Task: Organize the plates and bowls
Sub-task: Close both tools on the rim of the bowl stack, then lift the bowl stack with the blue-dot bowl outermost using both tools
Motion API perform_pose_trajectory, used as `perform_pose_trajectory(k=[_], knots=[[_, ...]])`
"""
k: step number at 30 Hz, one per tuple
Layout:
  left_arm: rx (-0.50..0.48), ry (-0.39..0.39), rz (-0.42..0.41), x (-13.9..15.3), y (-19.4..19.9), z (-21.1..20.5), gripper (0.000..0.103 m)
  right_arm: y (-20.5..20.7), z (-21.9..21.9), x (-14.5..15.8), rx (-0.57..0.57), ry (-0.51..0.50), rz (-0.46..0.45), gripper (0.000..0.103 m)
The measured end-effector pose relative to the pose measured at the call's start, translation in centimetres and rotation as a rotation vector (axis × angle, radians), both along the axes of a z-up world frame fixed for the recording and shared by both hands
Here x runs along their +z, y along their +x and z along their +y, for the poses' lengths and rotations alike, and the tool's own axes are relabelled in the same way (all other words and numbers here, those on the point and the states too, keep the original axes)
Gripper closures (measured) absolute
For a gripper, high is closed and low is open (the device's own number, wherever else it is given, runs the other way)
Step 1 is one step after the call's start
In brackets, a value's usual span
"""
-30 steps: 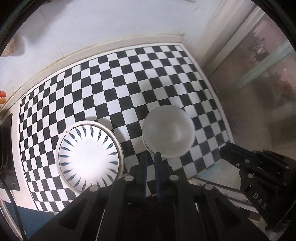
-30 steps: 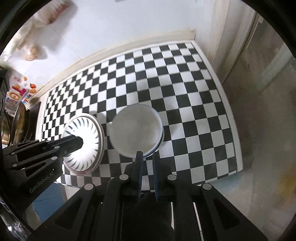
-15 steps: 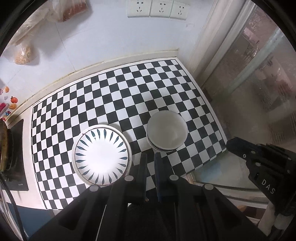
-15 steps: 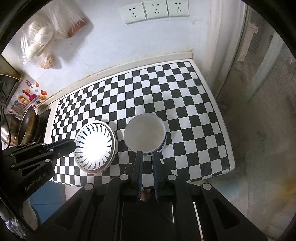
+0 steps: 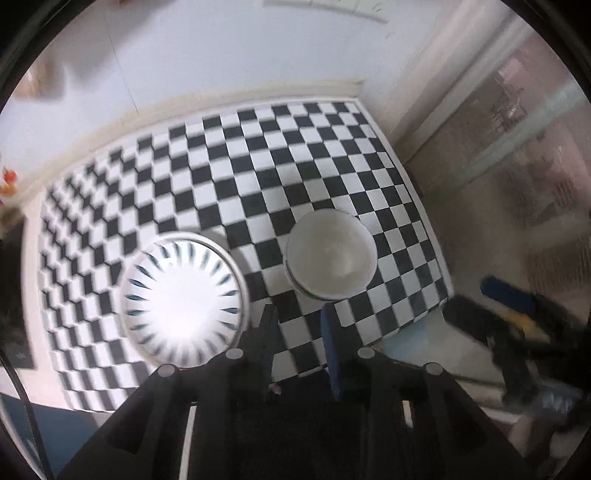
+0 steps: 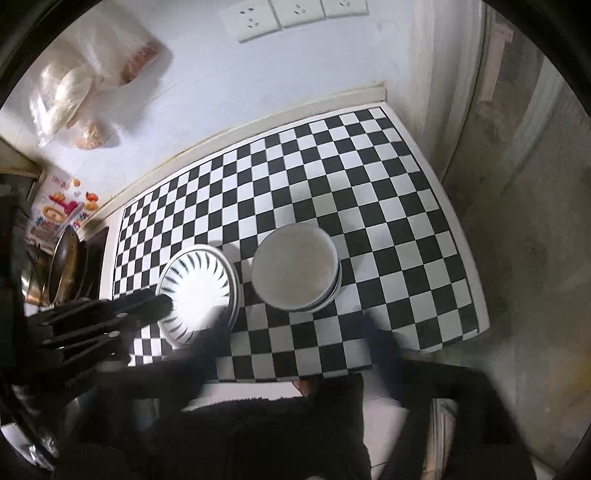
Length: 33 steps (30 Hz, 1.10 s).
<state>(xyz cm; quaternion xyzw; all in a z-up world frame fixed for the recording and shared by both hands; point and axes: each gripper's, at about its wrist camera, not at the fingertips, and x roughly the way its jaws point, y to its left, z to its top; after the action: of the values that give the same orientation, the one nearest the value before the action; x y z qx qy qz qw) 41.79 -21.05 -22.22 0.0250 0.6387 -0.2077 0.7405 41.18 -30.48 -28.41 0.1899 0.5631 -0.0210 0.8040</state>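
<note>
Both claws just opening, empty: left gripper (image 5: 297,321) slightly parted, right gripper (image 6: 295,328) wide. Near white stacked ceramic bowls (image 6: 295,271), blue-petal white round plate (image 6: 197,291) just beside. Wall sockets (image 6: 295,14) and hanging plastic food bags (image 6: 88,85) sharp only in right wrist view.

I see a glossy glazed ceramic plate (image 5: 183,302) throwing back a hard white glare, and beside it stacked bowls (image 5: 330,258) with a softer, satin ceramic sheen. The counter (image 6: 369,177) wears a smooth black-and-white checked covering. My grippers look like matt black plastic: left gripper (image 5: 297,325), right gripper (image 6: 295,328). Crinkled clear plastic bags (image 6: 77,88) hang on the smooth painted wall (image 6: 207,74)
</note>
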Motion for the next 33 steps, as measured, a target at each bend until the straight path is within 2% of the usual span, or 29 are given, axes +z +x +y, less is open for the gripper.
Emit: perform_pose_trajectory(k=[7, 14, 21, 33], knots=[[0.075, -0.052, 0.235, -8.0, 6.1, -0.8, 0.081, 3.4, -2.8, -6.3, -0.044, 0.053, 0.080, 0.013], [0.090, -0.100, 0.391, -13.1, 9.8, -2.3, 0.081, 6.5, -5.2, -14.0, -0.091, 0.184, 0.182, 0.010], [0.055, -0.062, 0.451, -15.8, 10.7, -3.8, 0.081, 8.6, -5.6, -18.4, -0.088, 0.233, 0.260, 0.010], [0.010, -0.076, 0.554, -19.9, 11.2, -5.5, 0.075, 11.2, -4.1, -23.6, -0.062, 0.307, 0.363, 0.011]])
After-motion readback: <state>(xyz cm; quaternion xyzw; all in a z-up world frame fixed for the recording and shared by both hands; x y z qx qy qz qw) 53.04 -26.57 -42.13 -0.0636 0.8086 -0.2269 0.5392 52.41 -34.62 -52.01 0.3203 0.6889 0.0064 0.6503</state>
